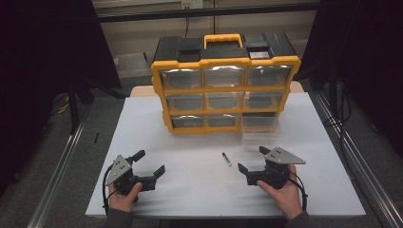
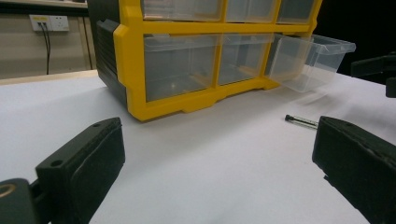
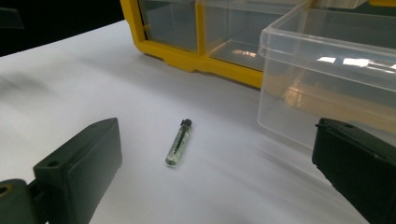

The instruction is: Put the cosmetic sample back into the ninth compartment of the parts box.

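- Vial [image 1: 227, 159] lies flat on the white surface [image 1: 190, 142], between your two grippers, nearer the right one.
- Your left gripper [image 1: 151, 162] rests with jaws wide apart, empty.
- Your right gripper [image 1: 253, 159] points at the vial, jaws wide, empty.
- Pinch off-centre and the round glass may roll or skid toward the pulled-out drawer [image 1: 260, 127].

Bare table [image 1: 190, 190] around vial [image 1: 226, 159]; pulled-out drawer [image 1: 260, 127] and organizer [image 1: 223, 90] block far side.
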`<state>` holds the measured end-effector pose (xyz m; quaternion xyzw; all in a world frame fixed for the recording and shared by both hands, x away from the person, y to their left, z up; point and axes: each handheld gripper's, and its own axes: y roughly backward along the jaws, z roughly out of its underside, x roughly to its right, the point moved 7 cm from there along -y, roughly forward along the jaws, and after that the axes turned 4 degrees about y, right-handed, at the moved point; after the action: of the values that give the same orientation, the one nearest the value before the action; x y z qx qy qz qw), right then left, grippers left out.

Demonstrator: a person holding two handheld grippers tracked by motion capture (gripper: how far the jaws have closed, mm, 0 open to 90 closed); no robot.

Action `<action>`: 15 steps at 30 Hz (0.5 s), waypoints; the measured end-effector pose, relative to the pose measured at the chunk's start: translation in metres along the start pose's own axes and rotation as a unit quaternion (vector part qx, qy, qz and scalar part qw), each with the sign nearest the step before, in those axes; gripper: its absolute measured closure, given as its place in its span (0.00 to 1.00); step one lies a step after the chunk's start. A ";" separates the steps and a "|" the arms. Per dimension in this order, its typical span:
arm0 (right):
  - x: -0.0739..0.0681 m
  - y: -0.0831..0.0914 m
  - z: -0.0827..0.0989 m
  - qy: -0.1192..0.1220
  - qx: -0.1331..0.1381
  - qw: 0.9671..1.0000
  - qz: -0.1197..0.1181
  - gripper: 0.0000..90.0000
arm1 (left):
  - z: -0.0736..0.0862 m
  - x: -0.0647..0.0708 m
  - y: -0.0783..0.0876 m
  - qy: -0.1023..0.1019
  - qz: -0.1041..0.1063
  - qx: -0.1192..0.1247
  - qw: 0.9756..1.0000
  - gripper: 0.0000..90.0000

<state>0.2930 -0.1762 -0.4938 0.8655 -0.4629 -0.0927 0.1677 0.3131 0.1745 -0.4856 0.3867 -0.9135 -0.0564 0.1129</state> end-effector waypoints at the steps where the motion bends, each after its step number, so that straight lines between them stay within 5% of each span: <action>1: -0.001 -0.001 0.000 0.001 -0.003 1.000 0.000 0.01 | 0.000 0.000 0.000 -0.001 0.001 0.000 1.000 0.03; 7: -0.006 -0.007 0.000 -0.003 -0.015 1.000 -0.006 0.02 | 0.000 0.001 0.000 0.003 0.004 0.002 1.000 0.03; 11: -0.007 -0.011 -0.002 -0.002 -0.019 1.000 -0.009 0.02 | 0.001 -0.001 0.001 -0.018 0.004 -0.012 1.000 0.03; 12: -0.007 -0.012 -0.002 -0.003 -0.020 1.000 -0.009 0.02 | 0.000 0.001 -0.001 0.000 0.002 0.002 1.000 0.03; 15: -0.008 -0.015 -0.001 -0.008 -0.024 1.000 -0.013 0.02 | 0.000 0.001 -0.002 0.003 0.005 0.003 1.000 0.03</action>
<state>0.3006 -0.1620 -0.4982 0.8665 -0.4501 -0.1132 0.1836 0.3134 0.1725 -0.4853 0.3830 -0.9152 -0.0520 0.1145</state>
